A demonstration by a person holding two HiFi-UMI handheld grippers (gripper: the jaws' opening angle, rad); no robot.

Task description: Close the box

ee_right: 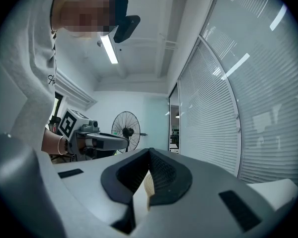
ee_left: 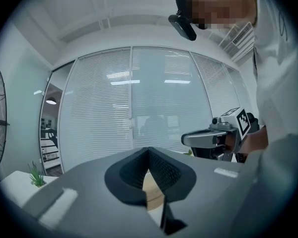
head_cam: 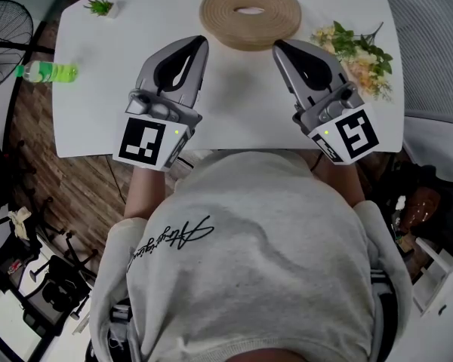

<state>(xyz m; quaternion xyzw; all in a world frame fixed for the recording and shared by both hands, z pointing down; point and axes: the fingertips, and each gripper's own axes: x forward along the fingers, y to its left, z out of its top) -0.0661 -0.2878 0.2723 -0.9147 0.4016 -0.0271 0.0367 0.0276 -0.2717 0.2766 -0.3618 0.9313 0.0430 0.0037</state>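
Just short of the round tan woven box (head_cam: 250, 13), one to each side, the left gripper (head_cam: 199, 45) and right gripper (head_cam: 279, 47) hang with jaws closed and empty, while the box's flat lid appears seated, so closing looks complete, though unconfirmed.

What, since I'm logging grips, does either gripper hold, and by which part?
Nothing. The left gripper and right gripper are both shut and empty, near the box.
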